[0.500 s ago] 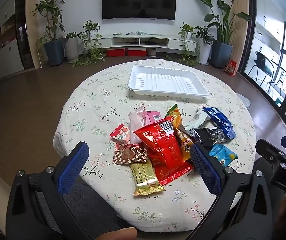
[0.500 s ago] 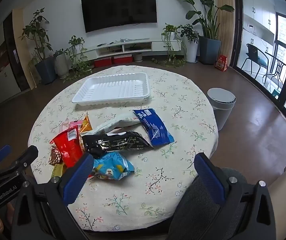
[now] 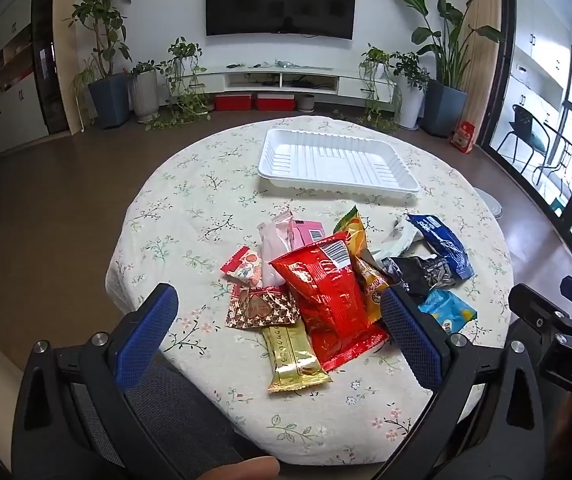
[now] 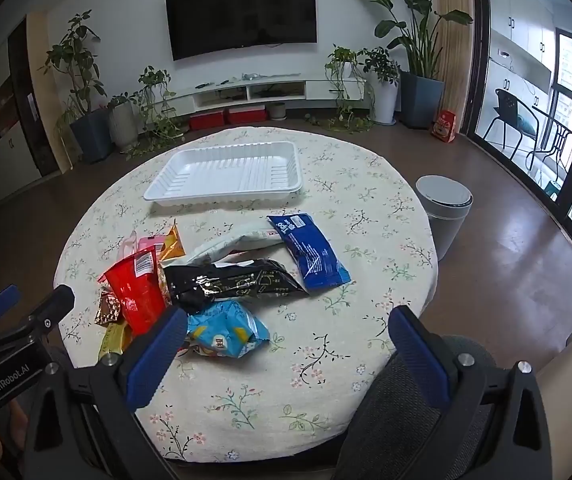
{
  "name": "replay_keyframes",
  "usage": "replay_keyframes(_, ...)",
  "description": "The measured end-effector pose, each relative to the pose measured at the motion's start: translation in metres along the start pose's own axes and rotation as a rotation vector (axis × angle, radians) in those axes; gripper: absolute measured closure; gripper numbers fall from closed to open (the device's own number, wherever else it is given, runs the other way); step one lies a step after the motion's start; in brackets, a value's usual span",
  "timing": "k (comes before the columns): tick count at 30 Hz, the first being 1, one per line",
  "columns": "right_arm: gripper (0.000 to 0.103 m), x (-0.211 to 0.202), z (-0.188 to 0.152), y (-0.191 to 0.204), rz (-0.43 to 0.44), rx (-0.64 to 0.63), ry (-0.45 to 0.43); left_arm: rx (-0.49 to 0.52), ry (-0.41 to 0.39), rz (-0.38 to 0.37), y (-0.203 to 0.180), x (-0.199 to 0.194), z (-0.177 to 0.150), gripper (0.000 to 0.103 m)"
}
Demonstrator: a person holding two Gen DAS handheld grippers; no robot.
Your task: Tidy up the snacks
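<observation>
Several snack packets lie in a heap on the round floral table (image 3: 206,184): a red bag (image 3: 330,300), a gold bar (image 3: 292,354), a brown patterned packet (image 3: 262,308), a pink packet (image 3: 282,236), a black bag (image 4: 234,282), a dark blue packet (image 4: 310,252) and a light blue bag (image 4: 226,330). An empty white tray (image 3: 334,164) sits beyond them. My left gripper (image 3: 278,336) hangs open above the near side of the heap. My right gripper (image 4: 282,356) is open too, over the cloth just right of the light blue bag. Neither holds anything.
A grey lidded bin (image 4: 444,208) stands on the floor right of the table. A dark chair back (image 4: 398,412) is close under the grippers. Potted plants, a TV unit and glass doors line the room behind.
Both grippers have eased slightly forward toward the snacks; the packets and tray have not moved.
</observation>
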State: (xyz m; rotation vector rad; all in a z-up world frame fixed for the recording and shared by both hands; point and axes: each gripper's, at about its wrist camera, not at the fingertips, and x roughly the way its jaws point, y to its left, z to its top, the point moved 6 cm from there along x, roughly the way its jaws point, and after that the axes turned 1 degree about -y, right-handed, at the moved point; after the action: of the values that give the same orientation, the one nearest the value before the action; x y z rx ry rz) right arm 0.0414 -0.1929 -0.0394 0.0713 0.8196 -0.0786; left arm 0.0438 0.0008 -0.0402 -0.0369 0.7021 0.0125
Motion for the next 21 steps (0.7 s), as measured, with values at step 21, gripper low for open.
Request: replay_keyframes(21,0.000,0.0036,-0.0016,0.0030,-0.004,-0.010,0.006,-0.001,0.007,-0.002,0.0020,0.0052,-0.0009,0.000)
